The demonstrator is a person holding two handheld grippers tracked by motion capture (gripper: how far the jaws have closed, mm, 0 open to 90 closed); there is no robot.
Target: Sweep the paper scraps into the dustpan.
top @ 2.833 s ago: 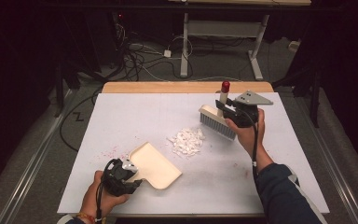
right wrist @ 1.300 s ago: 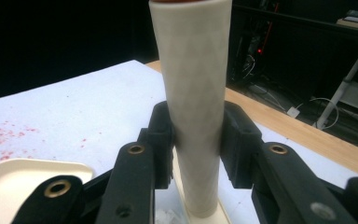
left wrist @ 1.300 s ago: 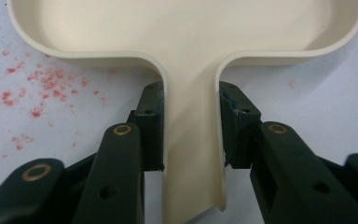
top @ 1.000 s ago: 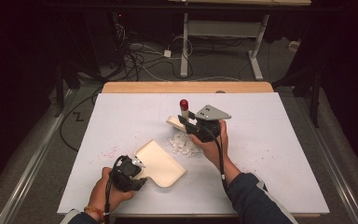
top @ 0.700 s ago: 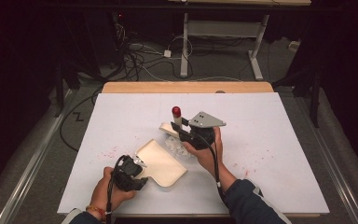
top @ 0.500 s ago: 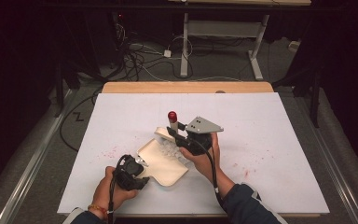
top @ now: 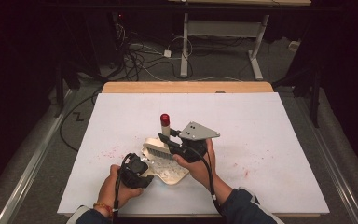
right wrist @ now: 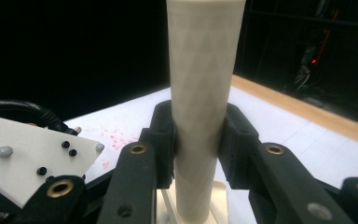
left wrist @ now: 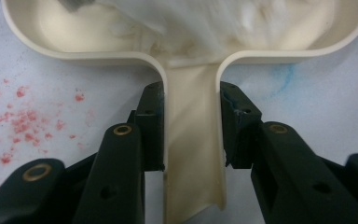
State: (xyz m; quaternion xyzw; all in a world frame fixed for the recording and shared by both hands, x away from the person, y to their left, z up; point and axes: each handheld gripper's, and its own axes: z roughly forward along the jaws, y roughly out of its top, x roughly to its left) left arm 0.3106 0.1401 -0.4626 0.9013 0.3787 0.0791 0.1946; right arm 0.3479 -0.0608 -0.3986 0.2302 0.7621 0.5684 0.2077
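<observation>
The right hand-held gripper (top: 165,142) has swept the brush (top: 161,140) onto the dustpan (top: 175,173).

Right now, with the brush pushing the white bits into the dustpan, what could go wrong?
1. The white scraps sit near the open edge of the dustpan; a hard sweep might flick them back onto the table.
2. The left tool grips only the dustpan's narrow handle, so a shove from the brush might twist the pan.
3. The right tool holds the brush handle upright; tilting it may let scraps slip past.
</observation>
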